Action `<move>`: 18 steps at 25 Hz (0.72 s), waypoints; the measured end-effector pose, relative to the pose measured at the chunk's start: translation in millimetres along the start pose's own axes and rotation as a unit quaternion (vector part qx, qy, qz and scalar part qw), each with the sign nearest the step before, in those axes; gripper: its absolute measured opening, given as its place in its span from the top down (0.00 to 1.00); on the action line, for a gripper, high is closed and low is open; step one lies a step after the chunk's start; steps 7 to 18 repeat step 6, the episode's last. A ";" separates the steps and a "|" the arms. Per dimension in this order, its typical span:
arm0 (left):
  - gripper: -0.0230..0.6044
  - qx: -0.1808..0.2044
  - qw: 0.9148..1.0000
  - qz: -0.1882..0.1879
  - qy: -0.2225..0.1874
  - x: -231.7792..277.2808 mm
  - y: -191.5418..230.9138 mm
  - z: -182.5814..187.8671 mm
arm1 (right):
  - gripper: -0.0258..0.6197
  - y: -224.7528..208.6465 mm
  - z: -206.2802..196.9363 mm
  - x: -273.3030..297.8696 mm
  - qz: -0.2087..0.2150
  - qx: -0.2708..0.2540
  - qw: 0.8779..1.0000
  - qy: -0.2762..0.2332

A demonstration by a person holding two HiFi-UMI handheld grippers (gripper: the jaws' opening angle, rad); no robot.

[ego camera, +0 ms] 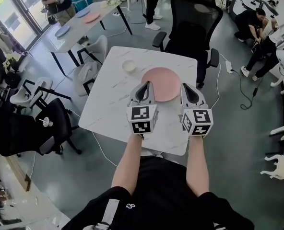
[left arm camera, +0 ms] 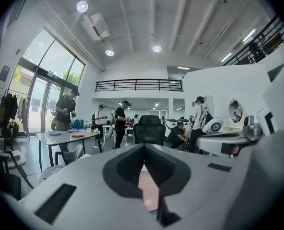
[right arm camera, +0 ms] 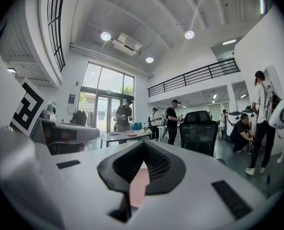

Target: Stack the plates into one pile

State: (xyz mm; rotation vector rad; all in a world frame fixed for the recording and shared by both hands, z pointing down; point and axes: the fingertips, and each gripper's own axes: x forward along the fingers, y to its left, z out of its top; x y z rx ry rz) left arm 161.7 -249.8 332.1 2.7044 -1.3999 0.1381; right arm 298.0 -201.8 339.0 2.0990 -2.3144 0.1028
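**Head view, with both gripper views.** We held the left gripper (ego camera: 147, 85) and the right gripper (ego camera: 185, 87) side by side over the near half of a white marble-patterned table (ego camera: 108, 104). Each pointed away from us and lay roughly level.

In its own view, the left gripper's jaws stood closed, pad against pad, with nothing gripped. Only a sliver of pink showed through the gap beneath them. The right gripper's jaws were likewise fully together and empty.

The pink plate (ego camera: 161, 80) lay flat on the table's far half, ahead of both grippers. Seen from above, the left gripper's tips overlapped the plate's left rim and the right gripper's tips its right rim. We could not tell whether either touched it.

A small white bowl (ego camera: 129, 66) sat to the plate's left, near it but apart. A black office chair (ego camera: 195, 18) stood at the table's far edge.

In the background, a second table (ego camera: 77, 28) carried 2 more plates — a far pink plate (ego camera: 91, 17) and a blue plate (ego camera: 63, 31) — with a person (ego camera: 60, 1) standing beside it.
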 end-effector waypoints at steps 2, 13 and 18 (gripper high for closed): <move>0.94 -0.003 1.000 -0.002 0.003 1.7 -3.7 -3.2 | 0.95 -3.0 -1.3 -3.3 0.000 -0.001 1.000 0.001; 0.94 0.001 1.000 -0.005 0.009 6.7 -9.5 -9.1 | 0.95 -14.9 -2.2 -8.0 -0.007 -0.006 1.000 0.000; 0.94 0.001 1.000 -0.005 0.009 6.7 -9.5 -9.1 | 0.95 -14.9 -2.2 -8.0 -0.007 -0.006 1.000 0.000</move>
